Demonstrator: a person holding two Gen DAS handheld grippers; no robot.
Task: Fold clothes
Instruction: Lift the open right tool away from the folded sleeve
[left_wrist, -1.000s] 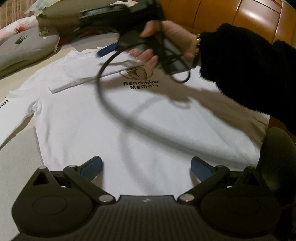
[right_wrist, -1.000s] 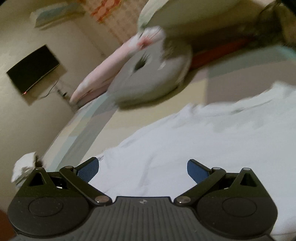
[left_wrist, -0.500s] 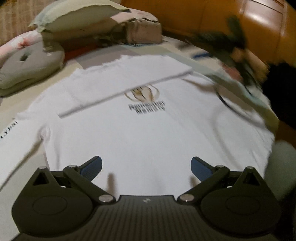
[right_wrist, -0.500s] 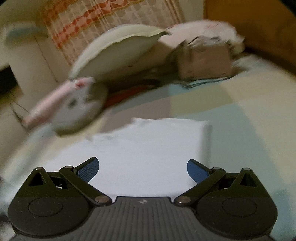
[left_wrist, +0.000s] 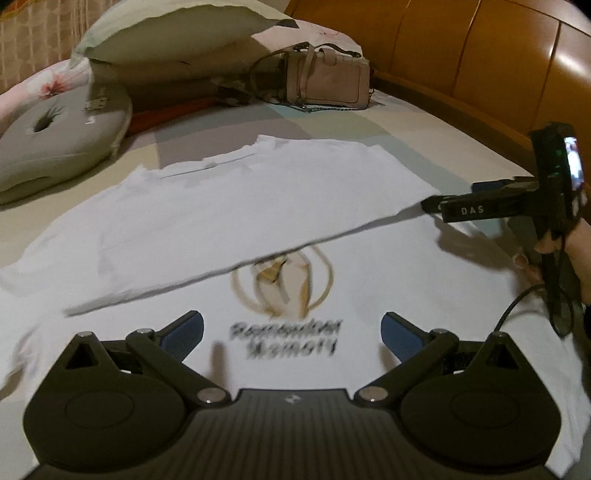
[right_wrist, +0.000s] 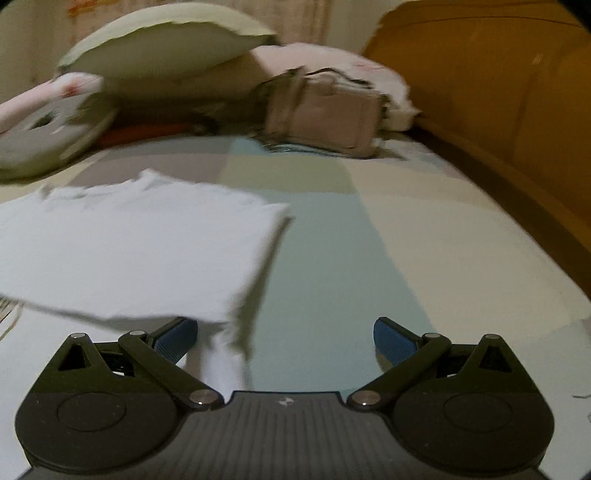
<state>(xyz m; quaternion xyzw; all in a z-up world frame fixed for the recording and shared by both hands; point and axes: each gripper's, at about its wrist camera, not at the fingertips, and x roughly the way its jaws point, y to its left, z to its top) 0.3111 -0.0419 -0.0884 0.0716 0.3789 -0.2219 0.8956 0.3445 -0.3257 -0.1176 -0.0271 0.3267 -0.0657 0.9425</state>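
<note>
A white long-sleeved shirt (left_wrist: 221, 206) with a gold emblem and dark lettering lies flat on the bed, one sleeve folded across its chest. My left gripper (left_wrist: 291, 328) hovers open above the lettering, holding nothing. In the left wrist view the right gripper (left_wrist: 443, 206) appears at the shirt's right edge, held by a hand (left_wrist: 554, 251). In the right wrist view my right gripper (right_wrist: 284, 336) is open, its left finger beside the corner of the folded sleeve (right_wrist: 147, 258). Nothing is between its fingers.
A beige handbag (left_wrist: 325, 79), a green pillow (left_wrist: 177, 27) and a grey cushion (left_wrist: 55, 136) sit at the bed's far end. An orange wooden headboard (left_wrist: 498, 66) runs along the right. Patterned bedsheet (right_wrist: 369, 240) lies bare right of the shirt.
The right gripper swung from above the shirt's chest out to its right edge. The left gripper moved forward, from the hem to just before the lettering. Both stayed open.
</note>
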